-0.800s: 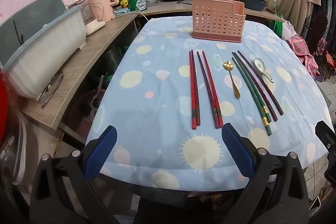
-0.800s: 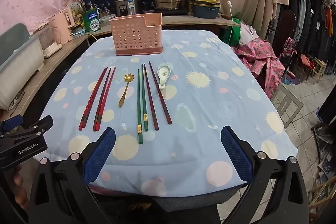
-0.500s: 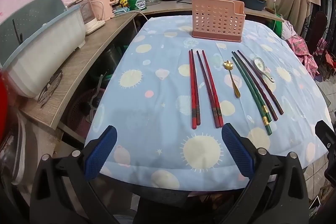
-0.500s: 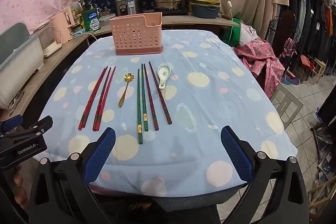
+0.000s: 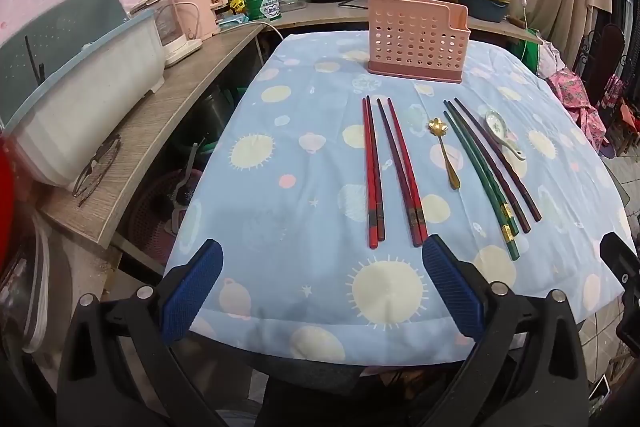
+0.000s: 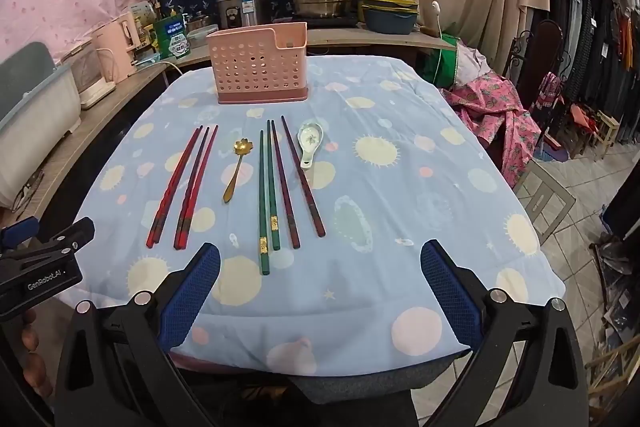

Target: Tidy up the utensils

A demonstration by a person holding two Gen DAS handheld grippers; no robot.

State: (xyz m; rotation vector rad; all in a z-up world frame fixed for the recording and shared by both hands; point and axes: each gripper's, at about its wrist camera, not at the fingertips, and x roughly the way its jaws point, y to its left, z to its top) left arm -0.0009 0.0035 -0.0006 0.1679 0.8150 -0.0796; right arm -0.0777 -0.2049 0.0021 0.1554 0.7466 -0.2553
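left gripper point(image 6: 36, 259) spread, marked "genrobot.ai" | right gripper point(image 6: 320, 291) spread | pink caddy point(image 6: 260, 71) unlabelled | chopsticks point(image 6: 268, 195) flat

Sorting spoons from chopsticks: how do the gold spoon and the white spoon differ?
The gold spoon is slim metal with a flower-shaped bowl; the white spoon is ceramic-looking, short and broad, with a green pattern. The gold spoon lies between the red chopsticks and green chopsticks; the white spoon lies rightmost. Both lie flat, bowls toward the pink basket.
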